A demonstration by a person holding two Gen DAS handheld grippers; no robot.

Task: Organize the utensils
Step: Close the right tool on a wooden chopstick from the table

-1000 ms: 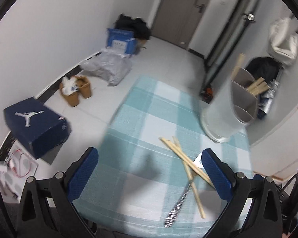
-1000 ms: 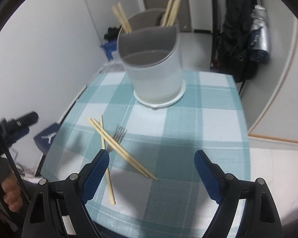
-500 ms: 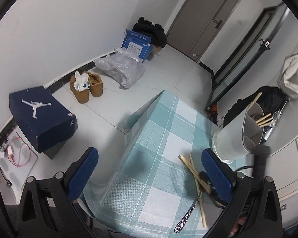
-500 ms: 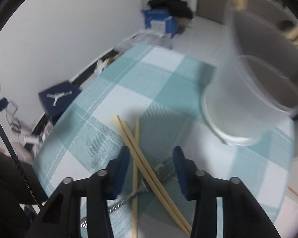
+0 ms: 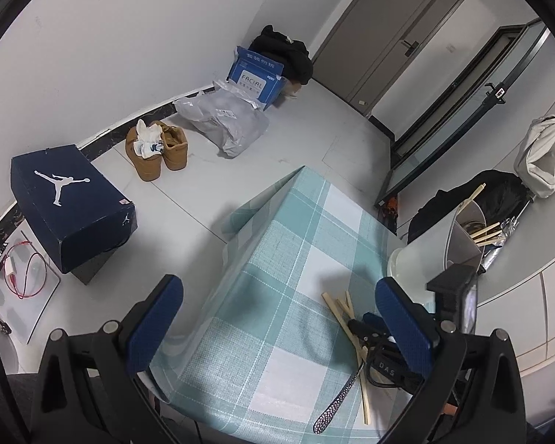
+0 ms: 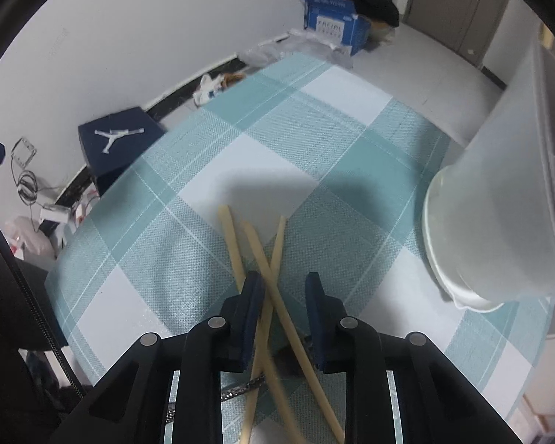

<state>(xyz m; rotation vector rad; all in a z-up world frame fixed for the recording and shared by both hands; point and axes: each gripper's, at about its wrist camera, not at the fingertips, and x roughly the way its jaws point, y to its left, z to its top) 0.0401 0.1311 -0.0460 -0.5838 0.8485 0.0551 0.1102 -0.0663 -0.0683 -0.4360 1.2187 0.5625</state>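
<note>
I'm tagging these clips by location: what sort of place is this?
Probably a home room or entryway: shoes and a shoe box lie on the floor, and a checked tablecloth covers a small table.

The tablecloth [image 6: 277, 140] is showing as woven cloth, matt, with a visible coarse weave. The chopsticks [image 6: 262, 259] lying on it are appearing as pale, unvarnished wood, matt. The fork handle [image 5: 333, 410] beside the chopsticks is showing as textured metal, glinting. The utensil holder [image 6: 507, 222] near the chopsticks is presenting as frosted, translucent plastic, smooth. The gripper fingers [image 5: 155, 322] are carrying blue, ribbed pads on black, matt plastic.
</note>
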